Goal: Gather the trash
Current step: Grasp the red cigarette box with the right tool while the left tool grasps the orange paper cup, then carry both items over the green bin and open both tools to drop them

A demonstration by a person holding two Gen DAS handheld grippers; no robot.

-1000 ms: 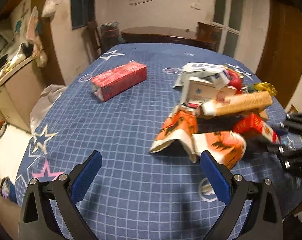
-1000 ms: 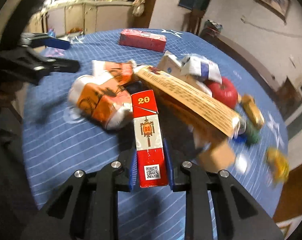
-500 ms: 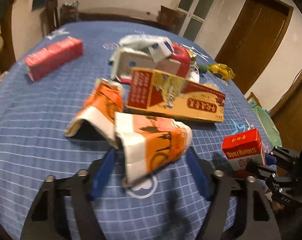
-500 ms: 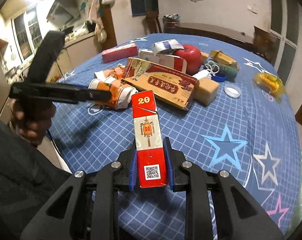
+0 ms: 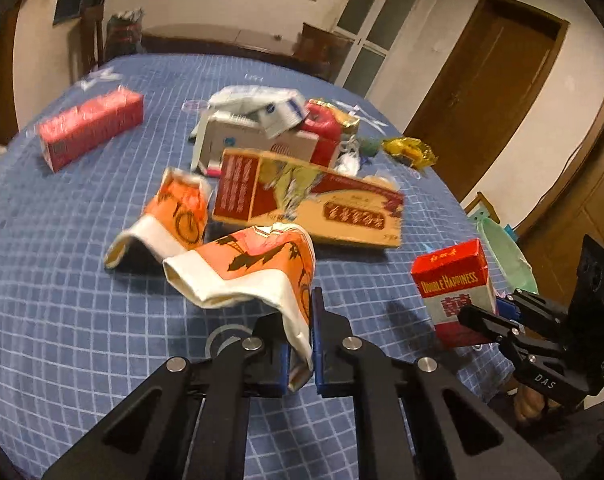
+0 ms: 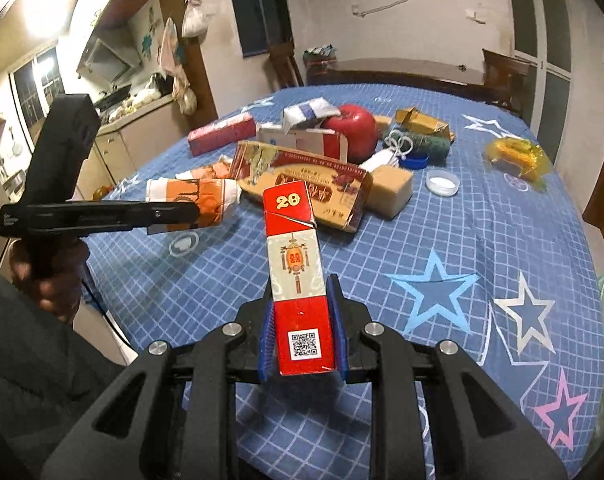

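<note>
Red carton (image 5: 89,128) far left on blue tablecloth (image 5: 62,320), print blurred. Orange wrapper (image 5: 258,276) mid-table, pinched at white hem by left gripper (image 5: 300,344); half second ago jaws stood apart around it. Long yellow-red box (image 5: 314,200) behind, characters unreadable. Right gripper (image 6: 304,332) clamps cigarette pack (image 6: 296,276): "20" on top, QR code near jaws, "DOUBLE HAPPINESS" on face, same grip as before. Open cloth right of pack up to table edge.
</note>
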